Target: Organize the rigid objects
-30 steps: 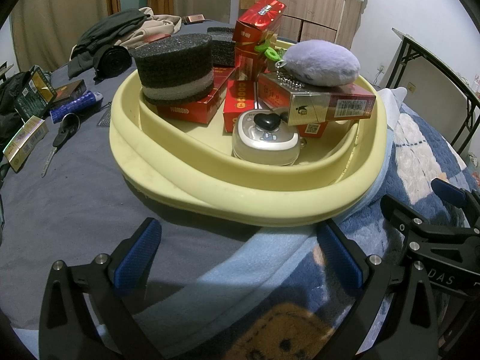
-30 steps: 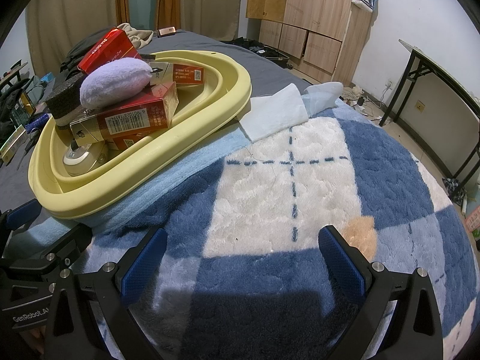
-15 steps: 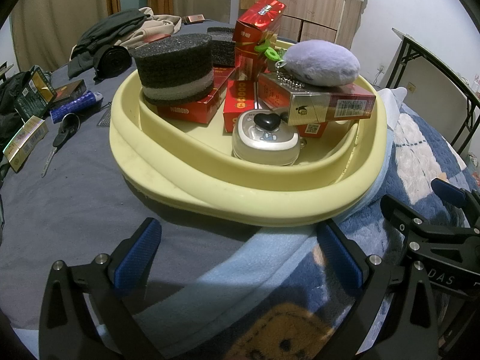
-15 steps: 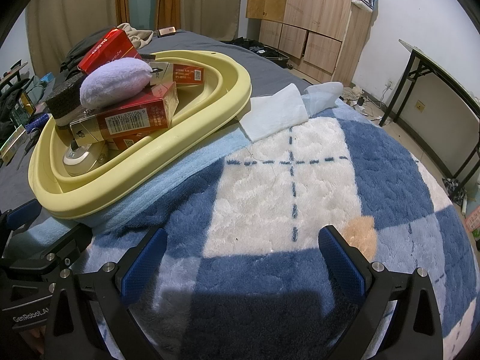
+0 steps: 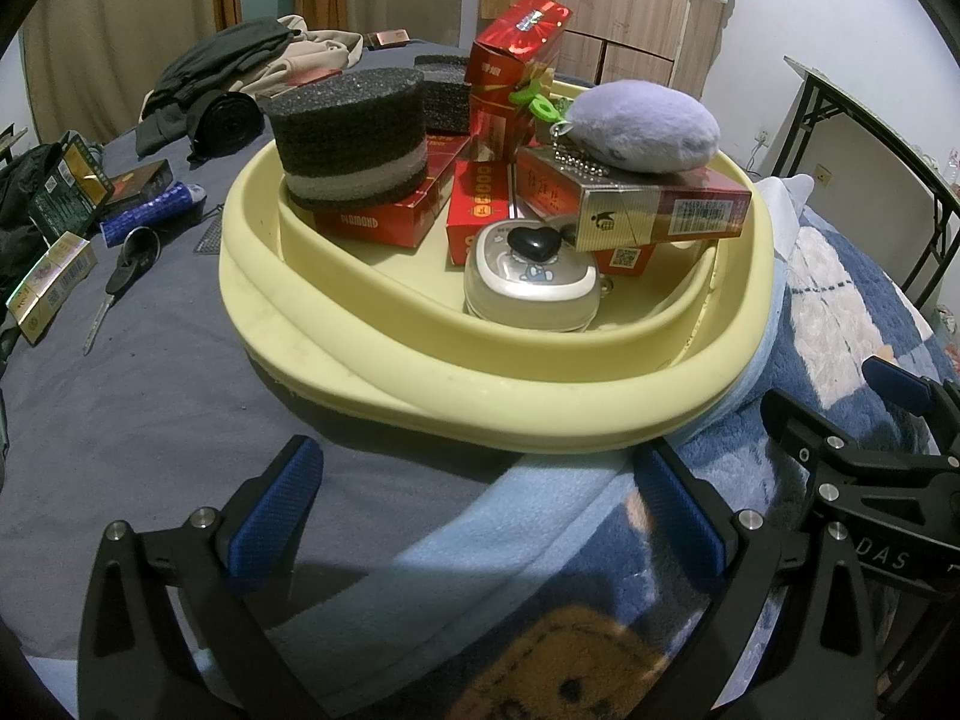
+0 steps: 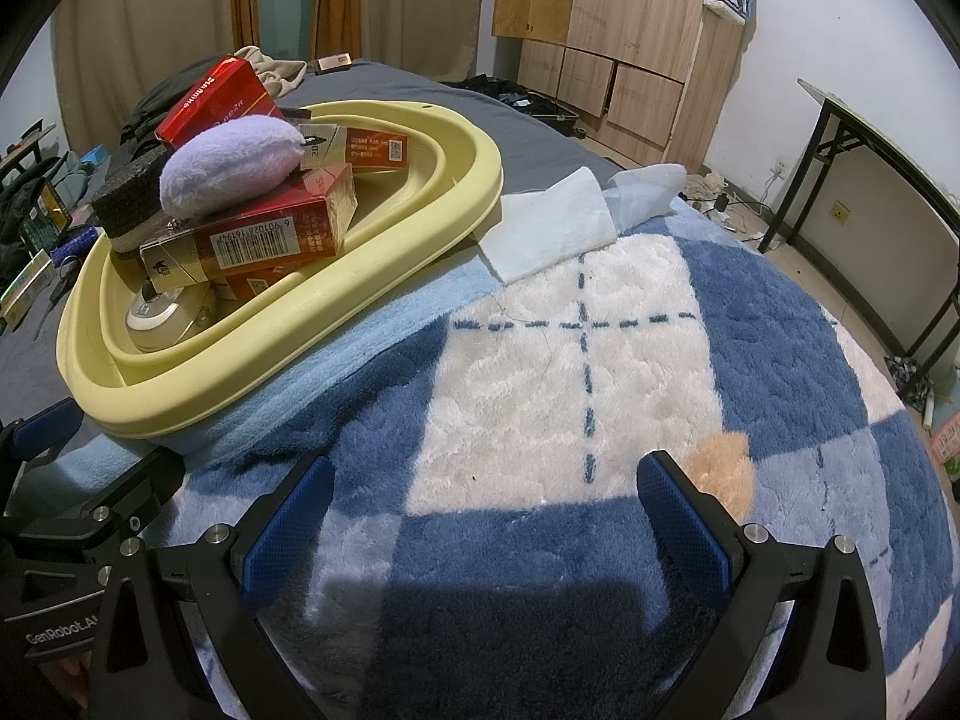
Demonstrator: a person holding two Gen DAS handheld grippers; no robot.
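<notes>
Basically both tools idle w/ jaws wide, nothing held: left gripper (image 5: 474, 504) just short of the yellow basin (image 5: 480, 384), right gripper (image 6: 486, 516) over the plaid blanket (image 6: 570, 372). Basin already holds red boxes (image 5: 660, 210), foam block (image 5: 351, 141), purple plush (image 5: 642, 126). Best next: left reaches for scissors (image 5: 123, 276) on the grey sheet. Approach low; basin rim overhangs blanket edge, stack looks tippy. Open room lies left & right.

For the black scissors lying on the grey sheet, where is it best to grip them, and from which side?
Probably the scissors at the black handle loops, coming from above: they lie flat, the loops are the thickest part, and the thin blade offers little to pinch.
</notes>
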